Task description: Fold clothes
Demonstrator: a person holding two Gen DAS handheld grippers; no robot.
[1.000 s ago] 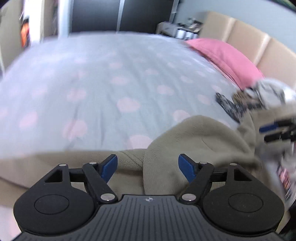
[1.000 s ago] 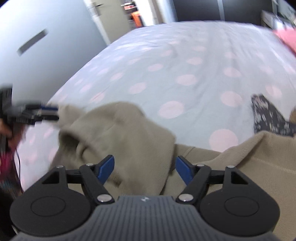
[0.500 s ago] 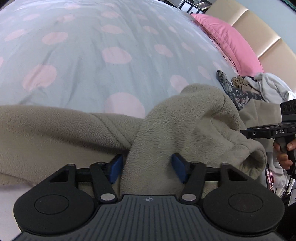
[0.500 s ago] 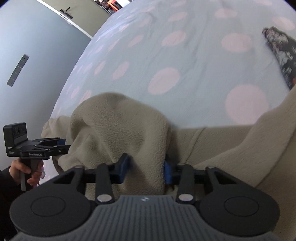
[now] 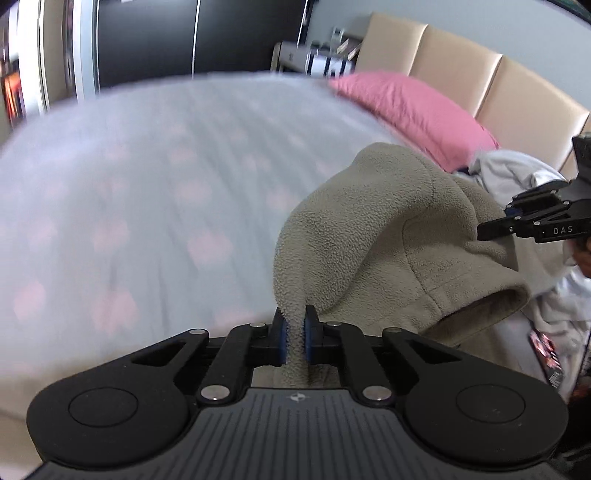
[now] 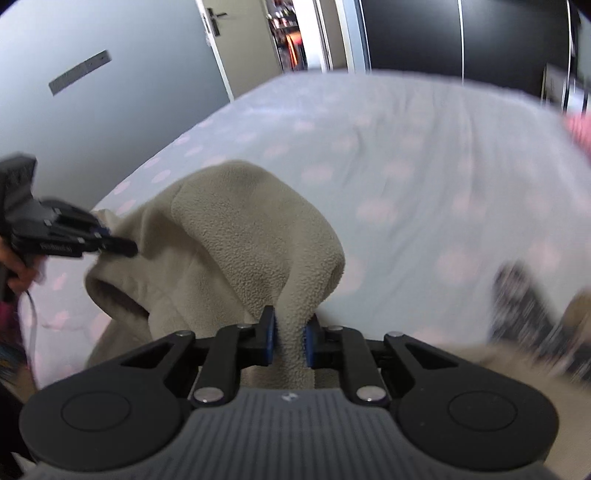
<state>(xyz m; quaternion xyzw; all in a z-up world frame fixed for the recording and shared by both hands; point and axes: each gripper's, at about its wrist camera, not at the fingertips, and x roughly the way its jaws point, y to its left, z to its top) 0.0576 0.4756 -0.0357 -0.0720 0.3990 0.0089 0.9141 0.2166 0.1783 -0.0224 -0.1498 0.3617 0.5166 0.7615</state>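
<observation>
A beige fleece garment (image 5: 388,229) hangs above the pale bed cover with pink dots (image 5: 147,184), held up by two bunched folds. In the left wrist view, my left gripper (image 5: 294,325) has its blue pads pressing on one fold, the jaws still closing. My right gripper (image 5: 491,230) reaches in from the right edge at the garment's far side. In the right wrist view, my right gripper (image 6: 289,325) pinches another fold of the fleece (image 6: 240,221), its jaws also closing. The left gripper (image 6: 125,245) shows at the left, nipping the cloth's edge.
A pink pillow (image 5: 406,107) lies against the padded beige headboard (image 5: 461,74). A heap of pale clothes (image 5: 517,173) sits beside it, and a dark patterned garment (image 6: 517,295) lies on the bed at right. A door (image 6: 155,55) and dark wardrobe (image 5: 147,33) stand beyond the bed.
Both grippers went from wide open over the fleece to pinched on its folds. They then rose, pulling the garment up off the bed.
</observation>
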